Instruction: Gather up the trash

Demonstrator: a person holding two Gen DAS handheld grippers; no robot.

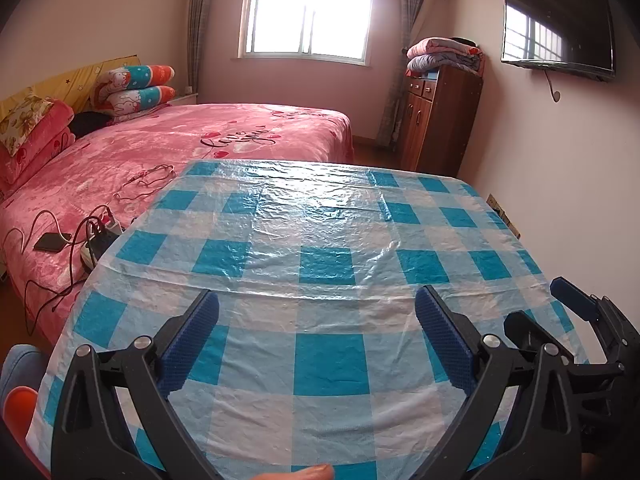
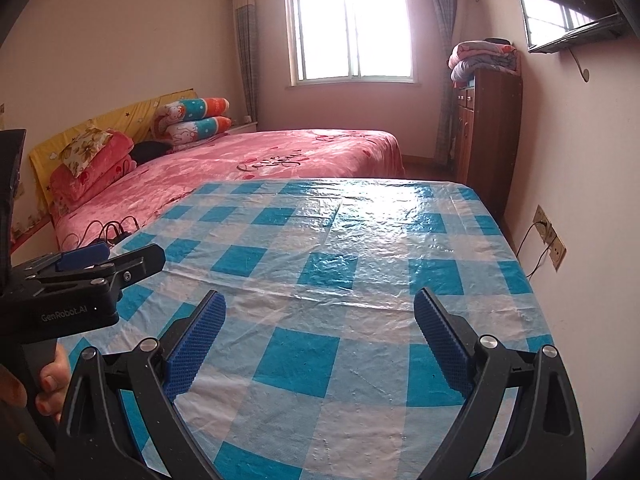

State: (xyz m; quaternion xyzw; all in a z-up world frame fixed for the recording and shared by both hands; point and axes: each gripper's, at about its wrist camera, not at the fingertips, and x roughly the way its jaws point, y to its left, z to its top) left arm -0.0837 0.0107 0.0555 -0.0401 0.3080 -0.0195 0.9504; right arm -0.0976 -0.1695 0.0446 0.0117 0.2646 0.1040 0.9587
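Both views look across a table (image 1: 332, 364) covered with a blue-and-white checked plastic cloth (image 2: 304, 360). I see no trash on it in either view. My left gripper (image 1: 318, 298) hovers open over the near part of the table, nothing between its blue pads. My right gripper (image 2: 320, 298) is also open and empty, just to the right of the left one. Each shows from the side in the other's view: the right gripper (image 1: 540, 304) at the right edge, the left gripper (image 2: 132, 252) at the left, held by a hand (image 2: 48, 384).
A bed with a pink cover (image 1: 180, 140) runs along the table's left side, with a power strip (image 1: 100, 236), cables and a phone (image 1: 50, 242) on it. A wooden cabinet (image 1: 436, 120) stands beyond the table. A TV (image 1: 558, 24) and a socket (image 2: 550, 236) are on the right wall.
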